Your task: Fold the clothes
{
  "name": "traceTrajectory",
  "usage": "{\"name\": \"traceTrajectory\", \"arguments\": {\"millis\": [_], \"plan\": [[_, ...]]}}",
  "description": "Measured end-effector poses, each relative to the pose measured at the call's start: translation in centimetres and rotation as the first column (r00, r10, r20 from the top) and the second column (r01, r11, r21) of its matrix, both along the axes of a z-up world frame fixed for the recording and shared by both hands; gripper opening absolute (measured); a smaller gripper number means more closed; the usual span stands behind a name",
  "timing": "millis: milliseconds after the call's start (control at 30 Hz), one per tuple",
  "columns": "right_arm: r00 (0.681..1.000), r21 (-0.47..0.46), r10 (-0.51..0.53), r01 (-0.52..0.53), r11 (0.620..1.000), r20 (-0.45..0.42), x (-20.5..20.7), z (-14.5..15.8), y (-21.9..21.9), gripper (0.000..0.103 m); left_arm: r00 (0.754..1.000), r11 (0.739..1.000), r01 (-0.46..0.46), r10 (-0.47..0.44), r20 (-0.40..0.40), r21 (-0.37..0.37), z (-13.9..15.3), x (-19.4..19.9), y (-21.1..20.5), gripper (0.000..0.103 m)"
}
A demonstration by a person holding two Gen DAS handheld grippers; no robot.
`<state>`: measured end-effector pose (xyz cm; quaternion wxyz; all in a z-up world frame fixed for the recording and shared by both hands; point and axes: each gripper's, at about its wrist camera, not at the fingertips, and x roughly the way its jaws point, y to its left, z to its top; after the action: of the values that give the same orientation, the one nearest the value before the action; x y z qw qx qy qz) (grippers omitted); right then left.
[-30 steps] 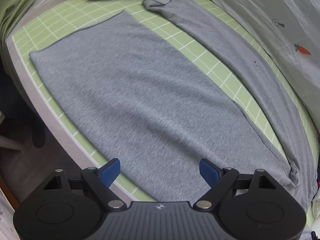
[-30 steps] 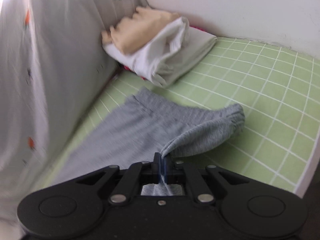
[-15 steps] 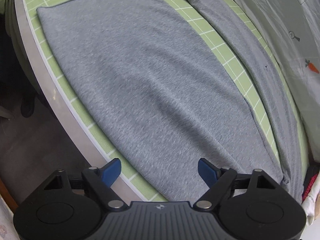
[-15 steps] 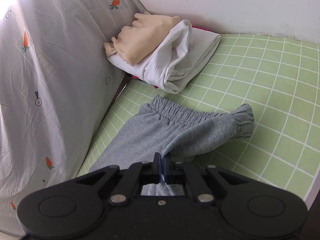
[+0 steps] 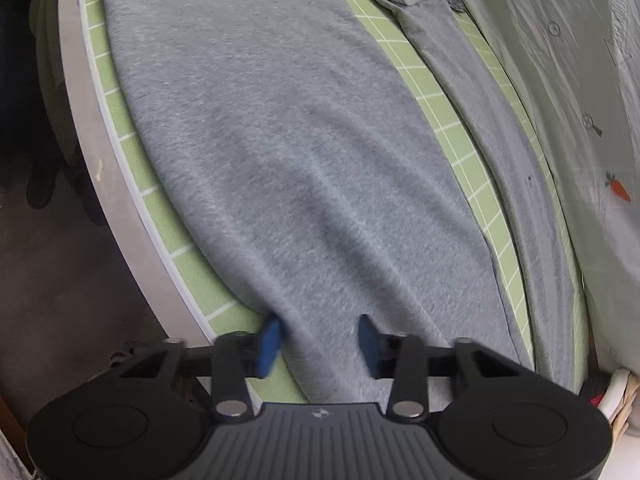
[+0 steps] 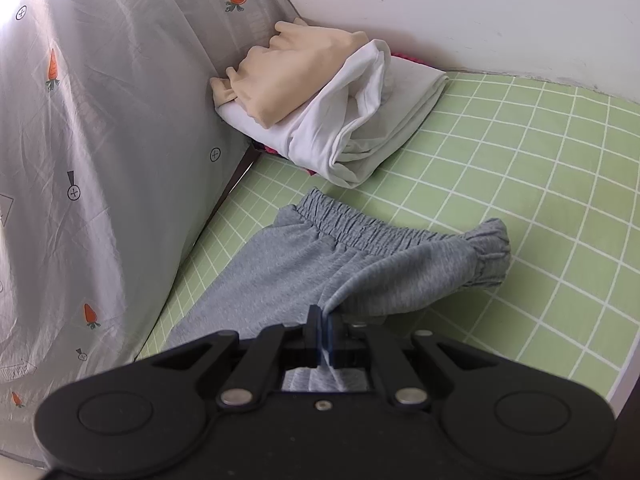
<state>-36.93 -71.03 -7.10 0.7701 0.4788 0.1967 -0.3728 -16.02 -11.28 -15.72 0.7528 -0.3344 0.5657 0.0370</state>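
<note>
Left wrist view: grey trousers (image 5: 288, 152) lie flat on the green grid mat (image 5: 472, 168), their near edge between the left gripper (image 5: 318, 340)'s half-open fingers. Right gripper (image 6: 320, 334)'s fingers are clamped on the trousers' elastic waistband (image 6: 352, 226), lifting it.

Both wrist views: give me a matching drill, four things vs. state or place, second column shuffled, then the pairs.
Things:
1. left hand-held gripper
2. right hand-held gripper
3. beige garment
4. elastic waistband

States or places:
A. on top of the folded white cloth
B. open, blue pads either side of the grey fabric edge
C. gathered, lying on the green grid mat
D. shut on a fold of the grey sweatpants

Pairs: 1-B, 2-D, 3-A, 4-C
</note>
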Motion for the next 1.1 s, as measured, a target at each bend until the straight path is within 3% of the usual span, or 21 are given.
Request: {"name": "traceTrajectory", "arguments": {"millis": [33, 167, 267, 567, 867, 1100], "plan": [[1.0, -0.001, 0.0, 0.0, 1.0, -0.002, 0.0, 0.0, 0.0, 0.003, 1.0, 1.0, -0.011, 0.011, -0.005, 0.001, -0.1, 0.1, 0.3, 0.016], [1.0, -0.006, -0.005, 0.004, 1.0, -0.012, -0.2, 0.0, 0.2, 0.003, 0.998, 0.998, -0.056, 0.056, 0.004, -0.003, -0.5, 0.3, 1.0, 0.014], [1.0, -0.008, -0.008, 0.008, 1.0, -0.014, -0.5, 0.1, 0.3, 0.003, 0.996, 0.996, -0.086, 0.086, 0.021, -0.003, -0.5, 0.4, 1.5, 0.002], [0.997, -0.019, 0.003, -0.001, 1.0, 0.082, -1.2, 1.6, 1.4, 0.003, 0.974, 0.997, -0.071, 0.069, 0.215, 0.003, 5.3, 1.8, 1.3, 0.001], [0.978, -0.11, 0.008, 0.016, 0.994, 0.21, 1.3, 5.2, 2.5, 0.003, 0.9, 0.998, -0.051, 0.034, 0.435, 0.029, 13.9, 7.5, 0.2, 0.001], [0.967, -0.132, -0.002, 0.037, 0.991, 0.256, 4.4, 7.2, 2.9, 0.003, 0.873, 0.998, -0.018, -0.013, 0.488, 0.059, 18.1, 11.8, -1.6, 0.001]]}}
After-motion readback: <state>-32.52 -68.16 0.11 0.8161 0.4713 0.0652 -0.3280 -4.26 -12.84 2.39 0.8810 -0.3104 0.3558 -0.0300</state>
